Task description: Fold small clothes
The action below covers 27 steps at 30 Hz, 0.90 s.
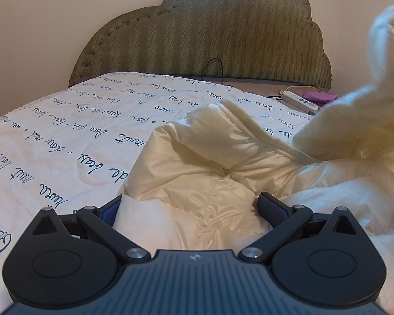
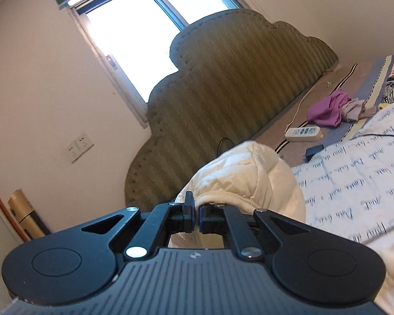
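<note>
cream quilted puffer jacket [image 1: 197,183] – shiny, on white quilt [image 1: 65,131] printed with cursive script, unreadable | left gripper [image 1: 189,204] – fingers wide, fabric between | right gripper [image 2: 195,215] pinches jacket's ribbed cuff [image 2: 212,199]

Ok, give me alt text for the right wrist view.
The right gripper is shut on a cream jacket's edge above a script-printed quilt. Behind stand a green headboard and a bright window.

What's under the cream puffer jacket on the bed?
The cream puffer jacket lies on a white quilt printed with dark handwriting, which shows all around it. Whatever sits directly beneath the jacket is covered, so anything else under there cannot be seen.
</note>
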Available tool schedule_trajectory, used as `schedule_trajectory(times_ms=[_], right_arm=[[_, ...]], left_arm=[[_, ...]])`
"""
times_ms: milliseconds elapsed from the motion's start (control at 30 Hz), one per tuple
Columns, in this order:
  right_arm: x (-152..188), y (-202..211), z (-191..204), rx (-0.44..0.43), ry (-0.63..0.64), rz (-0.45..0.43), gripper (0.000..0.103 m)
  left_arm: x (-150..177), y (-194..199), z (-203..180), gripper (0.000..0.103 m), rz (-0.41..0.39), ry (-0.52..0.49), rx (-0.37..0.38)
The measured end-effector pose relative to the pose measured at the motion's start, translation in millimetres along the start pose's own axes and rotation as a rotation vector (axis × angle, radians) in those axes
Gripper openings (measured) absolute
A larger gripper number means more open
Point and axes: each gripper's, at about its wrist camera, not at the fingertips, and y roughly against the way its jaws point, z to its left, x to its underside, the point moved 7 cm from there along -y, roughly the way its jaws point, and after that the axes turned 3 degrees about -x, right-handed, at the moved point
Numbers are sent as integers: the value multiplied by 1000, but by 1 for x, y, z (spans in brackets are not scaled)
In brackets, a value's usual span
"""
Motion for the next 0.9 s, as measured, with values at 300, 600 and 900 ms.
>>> schedule_trajectory(times_ms=[300,600,900], right_arm=[[112,73,27,23,119,108,9],[204,68,13,141,49,318,45],[92,123,53,102,314,30,54]], left_arm=[[-2,1,3,103,5,20,11],[-42,49,30,103,-73,245,66],[-42,66,-64,103,-18,-217,211]])
